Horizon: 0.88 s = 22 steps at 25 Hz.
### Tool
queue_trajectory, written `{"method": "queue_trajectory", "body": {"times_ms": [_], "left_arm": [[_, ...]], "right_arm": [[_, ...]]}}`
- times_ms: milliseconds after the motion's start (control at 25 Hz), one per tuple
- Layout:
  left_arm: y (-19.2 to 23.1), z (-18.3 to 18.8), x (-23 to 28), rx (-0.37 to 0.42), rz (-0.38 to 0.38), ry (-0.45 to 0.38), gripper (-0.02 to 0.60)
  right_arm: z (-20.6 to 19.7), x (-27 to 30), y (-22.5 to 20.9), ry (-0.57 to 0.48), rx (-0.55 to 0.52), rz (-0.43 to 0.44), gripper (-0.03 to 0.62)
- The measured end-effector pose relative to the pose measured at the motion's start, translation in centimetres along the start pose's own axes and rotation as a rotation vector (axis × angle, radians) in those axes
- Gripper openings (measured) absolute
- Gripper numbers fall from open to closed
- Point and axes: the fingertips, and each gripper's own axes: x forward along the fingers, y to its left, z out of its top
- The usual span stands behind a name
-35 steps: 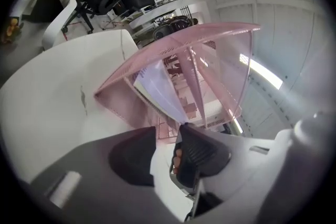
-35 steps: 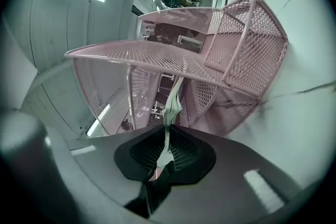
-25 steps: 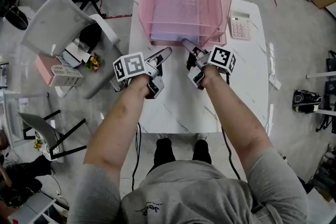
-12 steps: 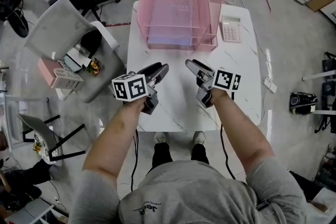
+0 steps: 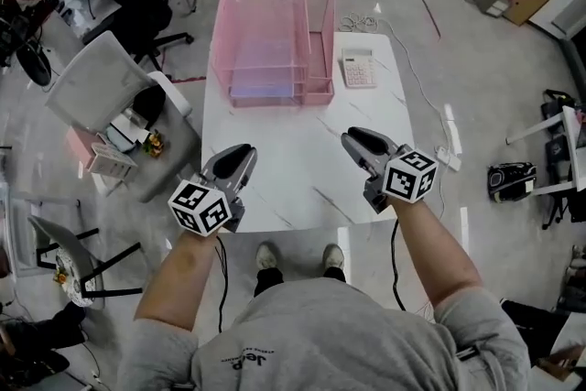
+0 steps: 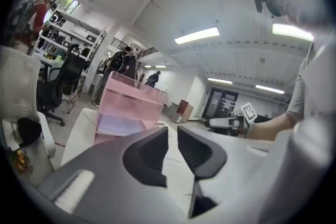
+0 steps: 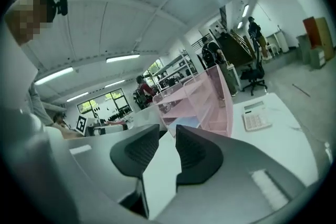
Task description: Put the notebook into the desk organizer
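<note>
- A pink mesh desk organizer (image 5: 275, 32) is seen standing at the far end of a white table (image 5: 302, 169), towards its left side.
- The notebook (image 5: 265, 73), pale lavender, is seen lying flat inside the organizer, on a low tray at its near left part. It is touched by neither gripper.
- A white calculator (image 5: 358, 70) is placed just to the right of the organizer, on the table top.
- The left gripper (image 5: 240, 151) is held over the near left part of the table, well apart from the organizer and pointed roughly towards it.
- Its jaws have just been closing. They are set narrow, with a slim gap left between the pads. Only the table surface is seen through that gap, so nothing is held.
- The right gripper (image 5: 353, 138) is held over the near right part of the table, level with the left one and apart from it.
- Its jaws have likewise just been closing, and a narrow gap is kept between them. Nothing is gripped; the white table is seen through the gap.
- A marker cube (image 5: 200, 207) is carried at the near end of each gripper, close to the hand.
- A grey chair (image 5: 92, 78) is seen on the floor to the left of the table.
- The person's shoes (image 5: 265, 254) are seen at the near edge of the table.
</note>
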Motion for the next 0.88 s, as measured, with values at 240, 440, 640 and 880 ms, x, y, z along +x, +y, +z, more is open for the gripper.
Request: {"method": "queue_trajectory", "body": {"times_ms": [240, 440, 640, 880], "left_arm": [[-5.7, 2.1, -2.7, 0.134, 0.005, -0.055, 0.089], [-10.2, 2.6, -4.5, 0.183, -0.006, -0.079, 0.060], [-12.2, 3.4, -6.3, 0.207, -0.001, -0.116, 0.058], [-13.6, 3.4, -8.2, 0.228, 0.014, -0.131, 0.058]], "right_arm": [[1.5, -6.5, 2.9, -0.026, -0.111, -0.011, 0.070], [1.5, -10.5, 4.6, -0.053, -0.158, -0.039, 0.032], [1.6, -13.0, 5.7, -0.071, -0.209, -0.054, 0.003], [1.0, -14.6, 7.3, -0.072, -0.247, -0.030, 0.002]]}}
